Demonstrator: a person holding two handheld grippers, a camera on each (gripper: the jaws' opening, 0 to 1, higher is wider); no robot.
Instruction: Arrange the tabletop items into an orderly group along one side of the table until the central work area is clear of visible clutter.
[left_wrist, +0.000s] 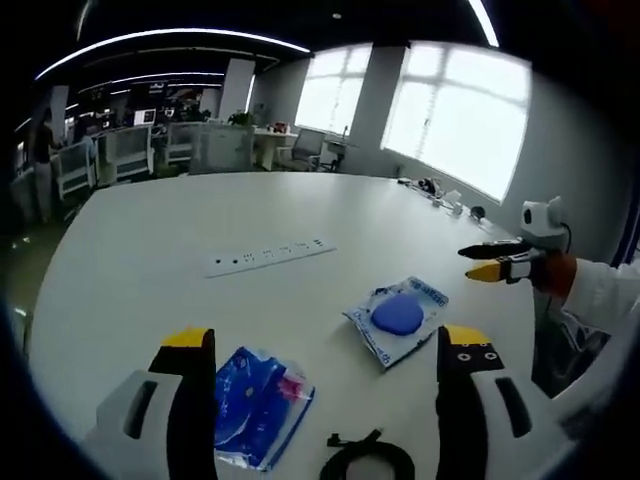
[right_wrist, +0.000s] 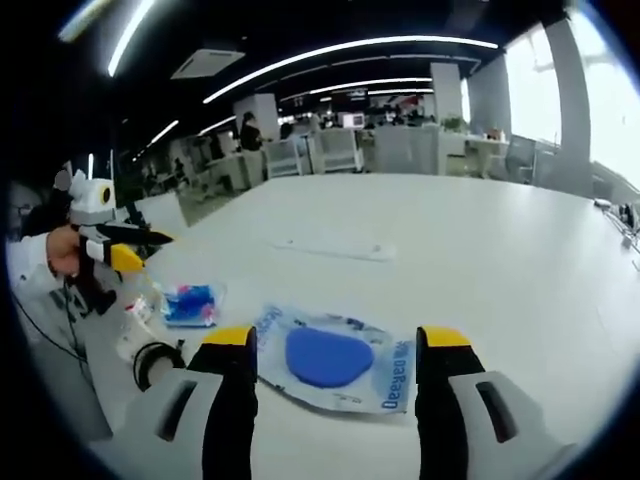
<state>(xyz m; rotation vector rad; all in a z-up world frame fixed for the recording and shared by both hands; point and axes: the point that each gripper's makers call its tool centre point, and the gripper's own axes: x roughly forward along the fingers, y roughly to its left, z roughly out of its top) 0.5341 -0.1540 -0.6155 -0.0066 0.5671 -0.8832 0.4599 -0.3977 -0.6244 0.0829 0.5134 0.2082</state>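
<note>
Left gripper view: left tongs (left_wrist: 325, 345) open, jaws wide apart, nothing between them, over the white counter (left_wrist: 150, 240). Blue packet (left_wrist: 258, 404) lies lower centre beside the left jaw; black cable (left_wrist: 368, 460) coiled at bottom edge; clear pouch with blue pad (left_wrist: 397, 318) right of centre; white power strip (left_wrist: 270, 256) mid-frame. Right tongs (left_wrist: 483, 260) at right edge, closure not discernible. Right gripper view: right tongs (right_wrist: 335, 340) open, empty; pouch with blue pad (right_wrist: 335, 362) lies between the jaws on the counter (right_wrist: 480, 250). Blue packet (right_wrist: 190, 304) left of centre, cable (right_wrist: 152, 362) lower left, power strip (right_wrist: 330, 247) centre. Left tongs (right_wrist: 135, 250) at left edge.
</note>
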